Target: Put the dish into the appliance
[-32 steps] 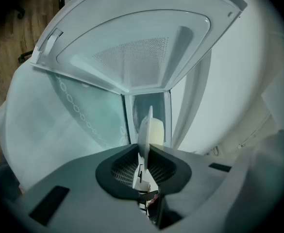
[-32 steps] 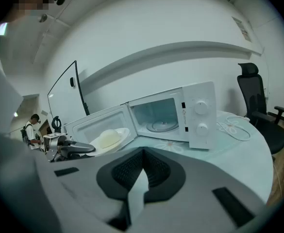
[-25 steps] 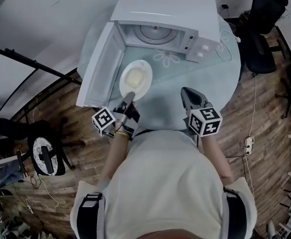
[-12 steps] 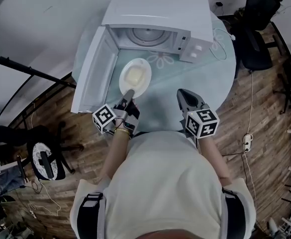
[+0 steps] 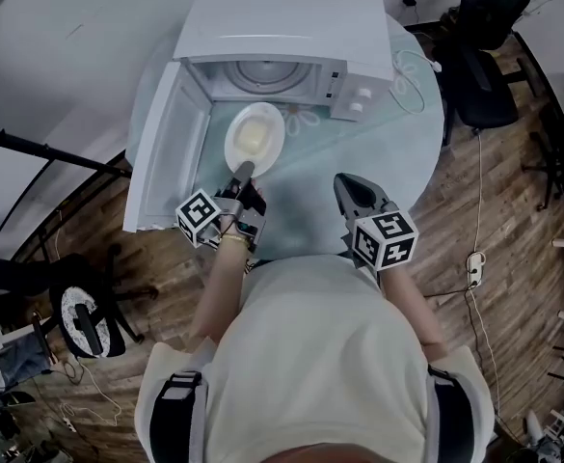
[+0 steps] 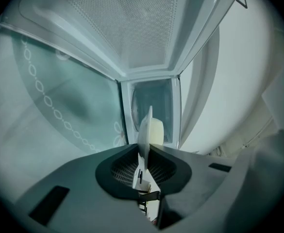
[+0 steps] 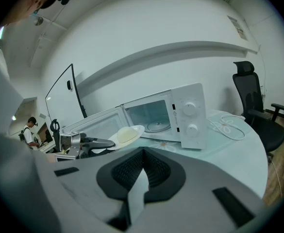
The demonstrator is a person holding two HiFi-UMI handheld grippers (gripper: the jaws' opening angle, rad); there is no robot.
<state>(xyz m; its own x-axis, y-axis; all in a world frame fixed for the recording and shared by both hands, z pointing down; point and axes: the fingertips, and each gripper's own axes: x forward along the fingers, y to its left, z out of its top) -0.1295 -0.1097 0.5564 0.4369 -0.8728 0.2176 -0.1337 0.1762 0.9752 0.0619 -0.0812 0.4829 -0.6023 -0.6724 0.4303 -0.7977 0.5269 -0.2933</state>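
Dish (image 5: 254, 135): likely stiff, breakable, slick; keep level.
Hold: near rim, left gripper (image 5: 244, 170) clamped there.
Right gripper (image 5: 345, 183): closed, empty.

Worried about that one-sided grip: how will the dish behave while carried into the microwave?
Likely stiff: the dish looks flat though the left gripper pinches only its near rim. Probably smooth, so it may pivot there. The pale food looks loose and could slide if tilted.
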